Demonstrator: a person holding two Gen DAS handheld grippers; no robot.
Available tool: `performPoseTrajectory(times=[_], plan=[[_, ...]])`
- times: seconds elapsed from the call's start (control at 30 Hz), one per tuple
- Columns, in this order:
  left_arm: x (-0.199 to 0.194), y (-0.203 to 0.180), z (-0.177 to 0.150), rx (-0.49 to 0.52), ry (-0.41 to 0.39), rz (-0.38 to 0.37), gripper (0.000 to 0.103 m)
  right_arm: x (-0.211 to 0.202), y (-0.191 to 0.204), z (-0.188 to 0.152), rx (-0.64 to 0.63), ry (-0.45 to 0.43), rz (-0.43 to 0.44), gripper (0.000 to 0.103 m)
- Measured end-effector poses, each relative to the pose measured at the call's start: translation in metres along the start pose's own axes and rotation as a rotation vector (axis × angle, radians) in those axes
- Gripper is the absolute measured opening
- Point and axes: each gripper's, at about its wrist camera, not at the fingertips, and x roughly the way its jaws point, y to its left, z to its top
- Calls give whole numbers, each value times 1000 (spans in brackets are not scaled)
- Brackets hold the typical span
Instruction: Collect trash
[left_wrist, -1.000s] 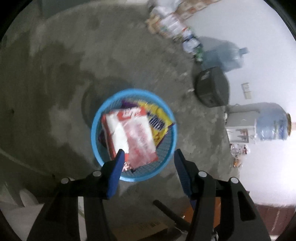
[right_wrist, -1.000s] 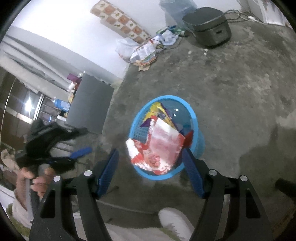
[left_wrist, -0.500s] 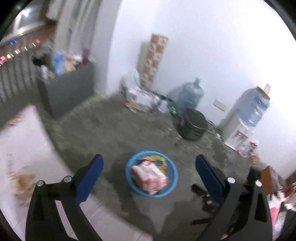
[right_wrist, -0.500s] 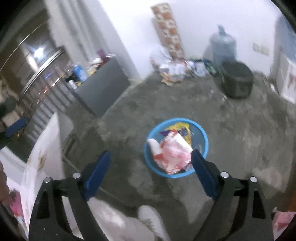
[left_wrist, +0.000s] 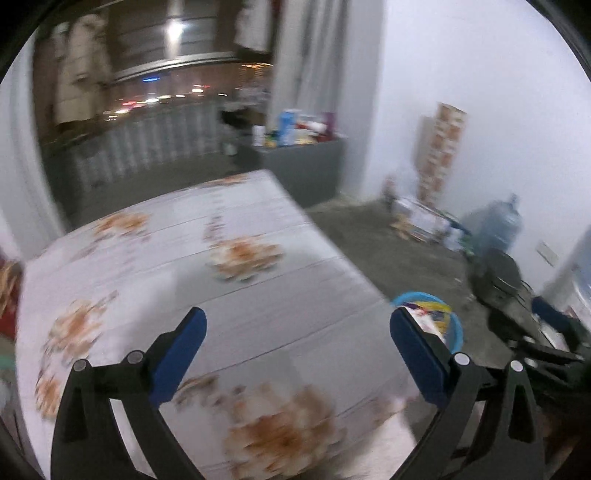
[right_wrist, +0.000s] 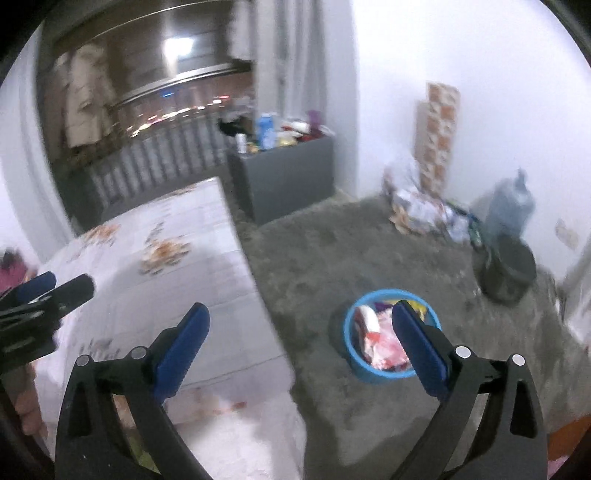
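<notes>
Left gripper (left_wrist: 297, 354) gapes empty over table (left_wrist: 258, 288); right gripper (right_wrist: 301, 347) opening, empty. Risk: blur, bin (right_wrist: 360, 363) beyond right jaw; reach clips table edge.

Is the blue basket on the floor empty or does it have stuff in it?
It has stuff in it. The blue basket stands upright on the floor, with red-and-white wrappers piled inside up to its rim.

left wrist: above table (left_wrist: 258, 295) | right wrist: beside it | shared: basket (right_wrist: 354, 358)
</notes>
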Motion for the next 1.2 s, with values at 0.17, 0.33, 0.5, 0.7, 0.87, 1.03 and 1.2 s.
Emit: performPoseTrajectory(times=[0.17,0.33,0.5,0.7,0.87,1.03,1.2], plan=[[-15,18,-27,10,-38,148,97,-8,24,-11,-109,-26,-73,95],[-18,25,-60,-16,20,223,97,5,33,-31,-165,63,-71,95],[-10,43,-69,-87,109,247,97,12,42,-41,-185,143,-58,95],[-9,57,-71,-139,143,280,97,17,47,-49,-188,179,-94,95],[1,60,-70,-141,178,281,97,25,42,-52,-180,209,-128,95],[5,57,-69,-133,195,274,97,27,35,-54,-163,224,-151,95],[7,52,-70,-117,199,270,97,27,32,-54,-155,222,-157,95]])
